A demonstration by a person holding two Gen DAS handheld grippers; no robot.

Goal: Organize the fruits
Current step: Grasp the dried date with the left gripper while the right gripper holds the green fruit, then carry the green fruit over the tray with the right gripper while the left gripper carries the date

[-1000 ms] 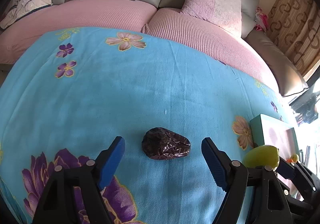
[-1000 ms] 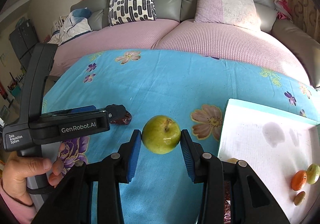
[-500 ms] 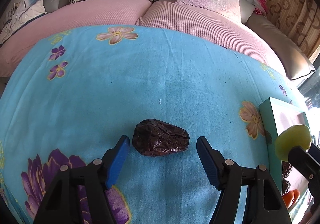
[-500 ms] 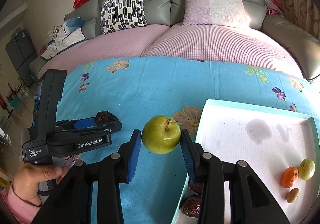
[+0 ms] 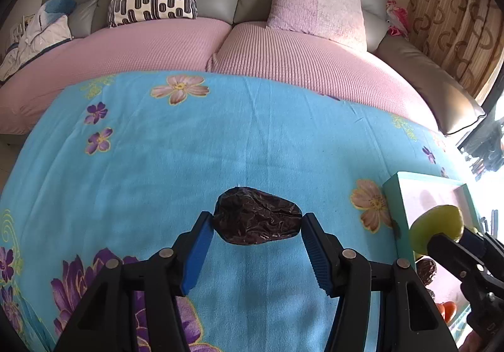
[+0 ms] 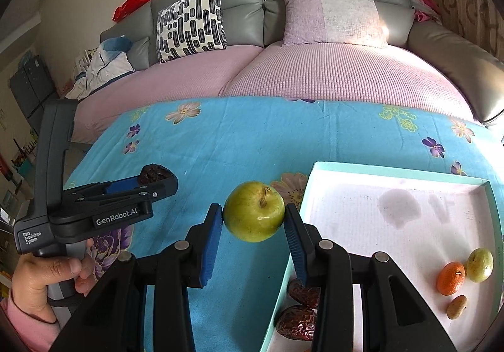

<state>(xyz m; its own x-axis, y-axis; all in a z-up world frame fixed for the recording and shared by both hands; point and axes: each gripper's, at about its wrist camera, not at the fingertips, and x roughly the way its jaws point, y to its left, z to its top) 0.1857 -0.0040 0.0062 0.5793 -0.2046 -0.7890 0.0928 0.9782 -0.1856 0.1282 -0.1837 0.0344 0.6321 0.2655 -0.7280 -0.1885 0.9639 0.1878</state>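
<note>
The left gripper [image 5: 256,226] is now closed on the dried date [image 5: 258,216]: both blue pads touch its two ends, w/ the date held crosswise between them over the blue flowered cloth [image 5: 189,147]. Half a sec ago the pads stood apart from the date on both sides, and one sec ago the gap was even wider, so the fingers came together around it. If the date is lifted off the cloth or sits on it, I cannot tell. In the right wrist view the left gripper [image 6: 157,180] shows from the side w/ the dark date [image 6: 154,172] at its tip, and a hand [image 6: 47,276] in a pink sleeve holds its handle.

The right gripper [image 6: 253,219] grips the green apple [image 6: 255,215], stem up, same as before. The apple hangs just beside the left edge of the tray [image 6: 393,175], above the cloth; 1 sec ago it was further left from the tray, so it moved nearer. In the left wrist view the apple [image 5: 438,226] appears at the right, in front of the tray [image 5: 390,194].

Inside the tray lie a small orange fruit [image 6: 450,278], a small green fruit [image 6: 479,264] touching it, and a brown nut-like piece [image 6: 456,307] near them at the right side. Two more dried dates [image 6: 299,317] lie at the tray's near left corner, partly hidden by the right finger
</note>
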